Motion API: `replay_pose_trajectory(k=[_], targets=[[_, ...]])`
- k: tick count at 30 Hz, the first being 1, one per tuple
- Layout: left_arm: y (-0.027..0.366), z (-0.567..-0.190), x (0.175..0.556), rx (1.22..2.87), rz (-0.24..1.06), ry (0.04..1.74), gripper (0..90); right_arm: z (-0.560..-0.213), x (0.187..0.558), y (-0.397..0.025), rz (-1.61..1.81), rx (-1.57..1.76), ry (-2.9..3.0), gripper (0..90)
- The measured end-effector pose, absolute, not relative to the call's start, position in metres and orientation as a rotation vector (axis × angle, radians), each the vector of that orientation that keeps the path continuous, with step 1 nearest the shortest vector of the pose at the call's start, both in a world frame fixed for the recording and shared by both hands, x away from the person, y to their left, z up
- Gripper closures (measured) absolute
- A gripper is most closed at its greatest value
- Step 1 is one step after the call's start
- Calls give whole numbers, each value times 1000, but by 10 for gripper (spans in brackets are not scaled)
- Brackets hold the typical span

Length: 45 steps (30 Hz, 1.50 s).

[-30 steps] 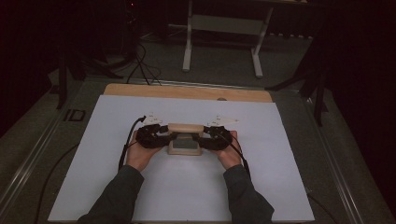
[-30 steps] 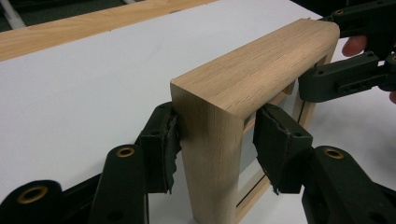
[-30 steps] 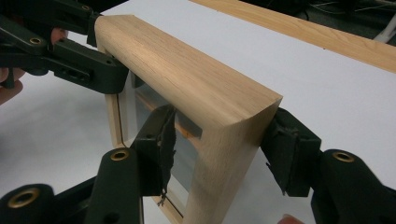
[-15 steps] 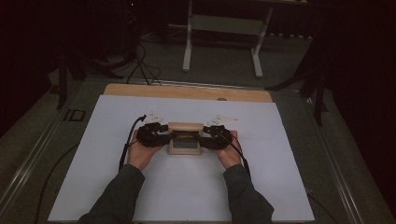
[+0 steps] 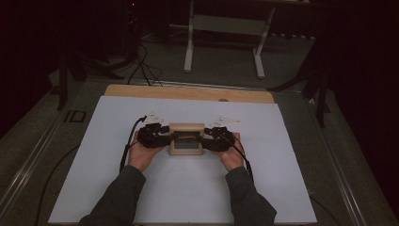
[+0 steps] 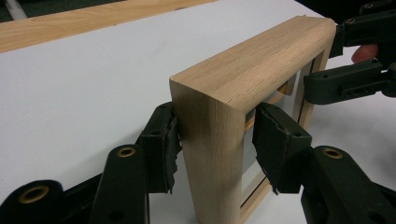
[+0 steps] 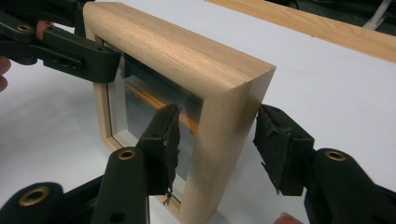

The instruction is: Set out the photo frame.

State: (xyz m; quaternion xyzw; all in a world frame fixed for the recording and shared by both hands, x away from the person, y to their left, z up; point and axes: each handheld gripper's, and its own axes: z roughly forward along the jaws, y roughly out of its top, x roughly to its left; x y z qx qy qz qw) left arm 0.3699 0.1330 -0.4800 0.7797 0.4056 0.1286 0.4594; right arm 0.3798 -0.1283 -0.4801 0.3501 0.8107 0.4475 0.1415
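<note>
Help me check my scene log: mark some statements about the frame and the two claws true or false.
1. The wooden frame stands upright on the white sheet. True.
2. The left claw straddles one side post of the frame. True; one jaw touches the wood, the other stands just off it.
3. The right claw rests on the sheet, away from the frame. False; its jaws straddle the frame's other side post.
4. The frame has no pane. False; a glassy pane with an orange streak shows in the right gripper view.
5. Both hands are at the frame. True.
</note>
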Motion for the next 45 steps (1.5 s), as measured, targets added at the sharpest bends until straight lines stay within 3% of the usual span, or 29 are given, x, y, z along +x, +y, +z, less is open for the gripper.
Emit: replay_pose_trajectory(k=[9,23,45], targets=[[131,-479,372,1934,307,981,509,-482,376,-130,1296,1026,2334,487],[134,-479,373,1924,294,1016,445,-481,377,-131,1313,1007,2358,412],[148,-467,359,1906,300,1011,417,-477,373,-136,1300,1000,2370,302]])
